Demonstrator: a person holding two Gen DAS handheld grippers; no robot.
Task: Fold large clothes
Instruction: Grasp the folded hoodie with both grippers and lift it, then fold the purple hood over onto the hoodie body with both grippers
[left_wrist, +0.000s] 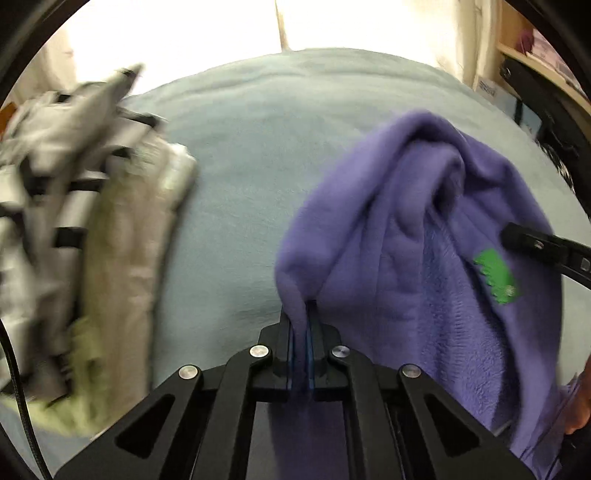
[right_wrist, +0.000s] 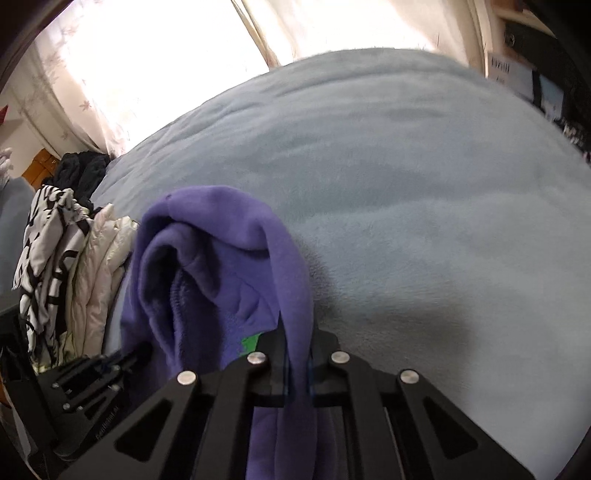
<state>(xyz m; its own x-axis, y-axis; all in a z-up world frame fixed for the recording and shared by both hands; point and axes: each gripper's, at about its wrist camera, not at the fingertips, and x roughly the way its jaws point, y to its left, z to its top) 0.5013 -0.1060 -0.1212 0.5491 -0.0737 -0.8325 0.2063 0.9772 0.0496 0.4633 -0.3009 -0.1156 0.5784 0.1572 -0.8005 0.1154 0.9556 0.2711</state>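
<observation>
Left gripper (left_wrist: 300, 314) clenched on a purple fleece (left_wrist: 424, 229) edge; right gripper (right_wrist: 298, 332) likewise pinching another edge of it. Best to keep both pinches firm, draw apart until taut, then lower flat onto the blue blanket (right_wrist: 406, 166). Hangs bunched between the two above the bed, fuzzy inner side and green label (left_wrist: 496, 275) showing. Clothes pile (left_wrist: 92, 221) left.

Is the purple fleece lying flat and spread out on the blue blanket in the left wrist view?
No: the purple fleece hangs bunched, pinched in the left gripper above the blue blanket.
</observation>
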